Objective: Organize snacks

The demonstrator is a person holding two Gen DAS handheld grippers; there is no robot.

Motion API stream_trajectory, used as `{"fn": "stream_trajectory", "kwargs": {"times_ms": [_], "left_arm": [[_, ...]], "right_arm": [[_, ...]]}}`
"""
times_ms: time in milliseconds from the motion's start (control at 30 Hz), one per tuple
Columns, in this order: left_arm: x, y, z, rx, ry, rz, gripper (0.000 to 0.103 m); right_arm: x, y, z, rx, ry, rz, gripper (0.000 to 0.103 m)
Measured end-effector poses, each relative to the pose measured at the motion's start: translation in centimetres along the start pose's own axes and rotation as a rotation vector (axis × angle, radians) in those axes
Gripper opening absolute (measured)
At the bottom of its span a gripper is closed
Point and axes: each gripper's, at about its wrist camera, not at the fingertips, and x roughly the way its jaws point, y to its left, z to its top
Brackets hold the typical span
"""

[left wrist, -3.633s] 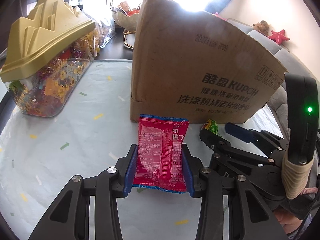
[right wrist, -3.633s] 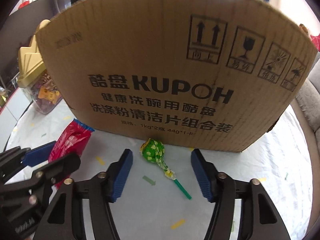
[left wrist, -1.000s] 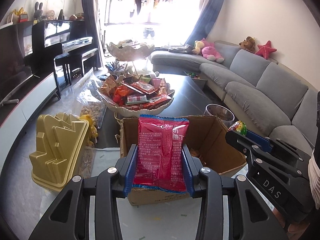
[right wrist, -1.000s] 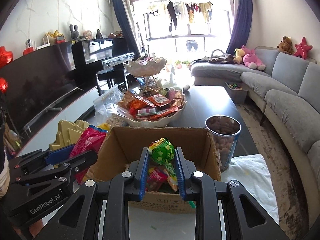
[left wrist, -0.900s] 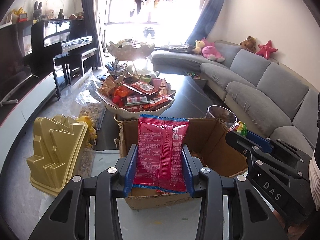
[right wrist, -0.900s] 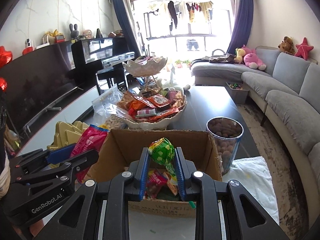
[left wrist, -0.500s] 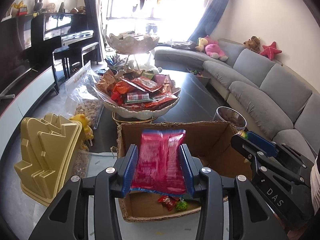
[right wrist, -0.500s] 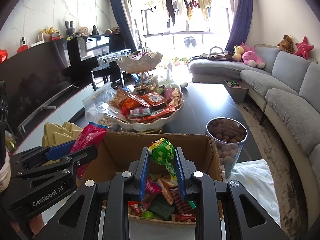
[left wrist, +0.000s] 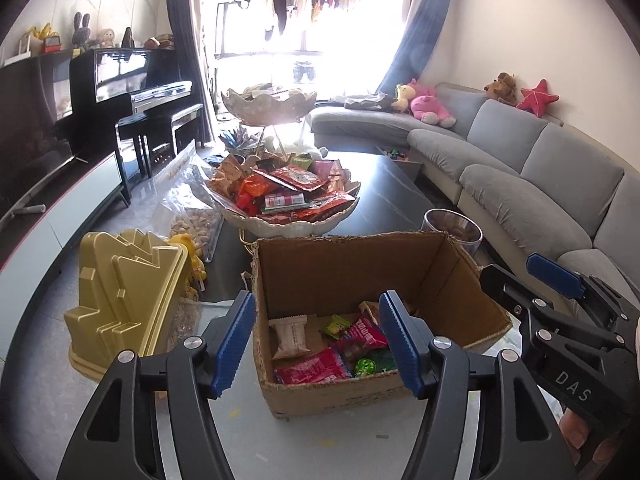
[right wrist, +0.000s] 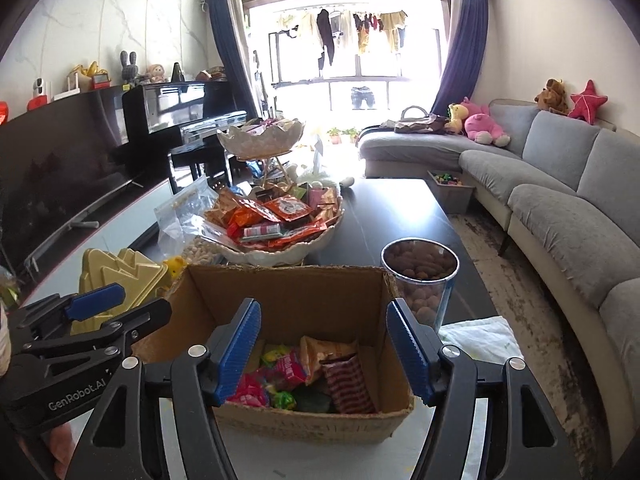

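Note:
An open cardboard box [left wrist: 340, 272] stands below both grippers, with several snacks in it. A red snack packet [left wrist: 310, 370] and a green-wrapped lollipop [left wrist: 366, 366] lie loose on its floor. My left gripper [left wrist: 318, 340] hangs over the box's near edge; its jaws are opening with nothing between them. In the right wrist view my right gripper [right wrist: 326, 348] stands over the same box [right wrist: 304, 296], its jaws also opening and empty, the lollipop [right wrist: 284, 400] below it. Each gripper shows at the other view's edge: the right gripper [left wrist: 520, 276], the left gripper [right wrist: 128, 304].
A jar with a gold stepped lid [left wrist: 128, 288] stands left of the box. Behind the box are a shell-shaped bowl [left wrist: 288, 226] heaped with snacks, a clear bag of nuts [left wrist: 188, 216] and a glass of brown nuts [right wrist: 420, 276]. A white cloth [right wrist: 480, 336] lies right.
Both grippers have opened. The red packet left the left jaws and the lollipop left the right jaws; both now lie in the box.

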Motion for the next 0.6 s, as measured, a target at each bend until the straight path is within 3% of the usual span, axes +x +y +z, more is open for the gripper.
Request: {"fn": "stream_trajectory", "kwargs": {"times_ms": [200,600], "left_arm": [[-4.2,-1.0,-1.9,0.017,-0.038,0.048,0.074],[-12.2,-2.5,-7.2,0.031,-0.118,0.094,0.094]], "right_arm": [[-3.8,0.5,-1.5,-0.025,-0.023,-0.018,0.067],[-12.1,0.0,-6.4,-0.024,-0.059,-0.048,0.083]]}}
